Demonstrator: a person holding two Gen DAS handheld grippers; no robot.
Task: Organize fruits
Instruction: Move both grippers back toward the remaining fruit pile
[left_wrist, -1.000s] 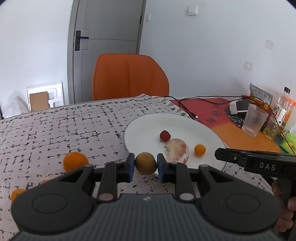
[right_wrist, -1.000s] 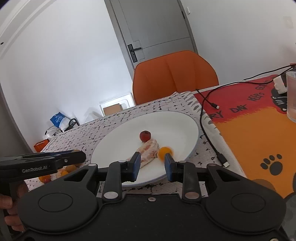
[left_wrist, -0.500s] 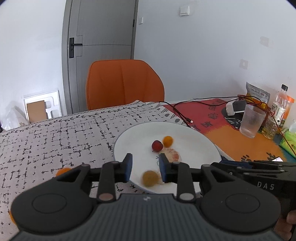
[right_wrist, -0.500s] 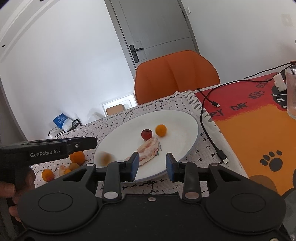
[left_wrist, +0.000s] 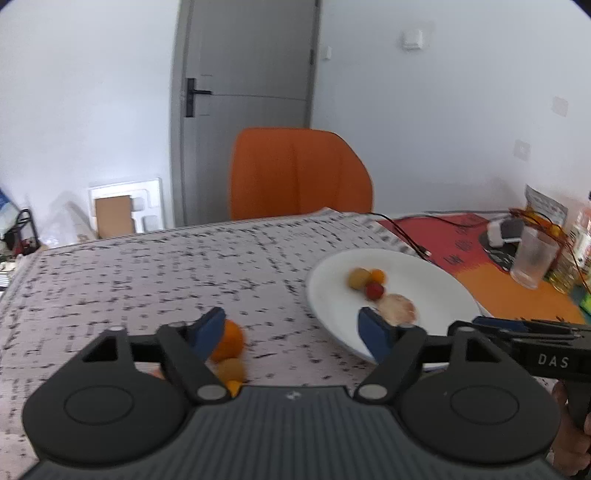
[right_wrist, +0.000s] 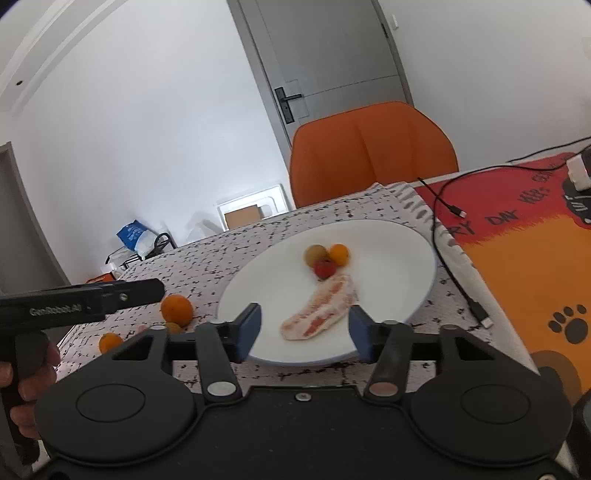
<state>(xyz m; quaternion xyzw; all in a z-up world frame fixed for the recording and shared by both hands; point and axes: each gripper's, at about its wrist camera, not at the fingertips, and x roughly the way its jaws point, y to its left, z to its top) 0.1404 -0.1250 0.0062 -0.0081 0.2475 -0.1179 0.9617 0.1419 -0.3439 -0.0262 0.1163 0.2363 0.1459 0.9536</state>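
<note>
A white plate (left_wrist: 436, 280) (right_wrist: 399, 254) holds a brownish-yellow round fruit (left_wrist: 359, 277) (right_wrist: 315, 253), a small orange one (left_wrist: 377, 275) (right_wrist: 339, 253), a red one (left_wrist: 373, 290) (right_wrist: 324, 268) and a peeled pomelo piece (left_wrist: 399, 309) (right_wrist: 319, 314). My left gripper (left_wrist: 291, 332) is open and empty, above the tablecloth left of the plate. An orange (left_wrist: 229, 339) (right_wrist: 176, 309) and smaller fruits (left_wrist: 231, 369) lie by its left finger. My right gripper (right_wrist: 304, 332) is open and empty at the plate's near rim, around the pomelo piece in view.
An orange chair (left_wrist: 299, 173) stands behind the table. A red-orange mat (right_wrist: 524, 258) with a black cable (right_wrist: 447, 206) lies right of the plate. A glass (left_wrist: 533, 256), a bottle and packets stand at the far right. More small oranges (right_wrist: 110, 341) lie at the left.
My left gripper let the brownish fruit go onto the plate, opened wide and swung left. The fruit rolled up beside the small orange. My right gripper opened wider.
</note>
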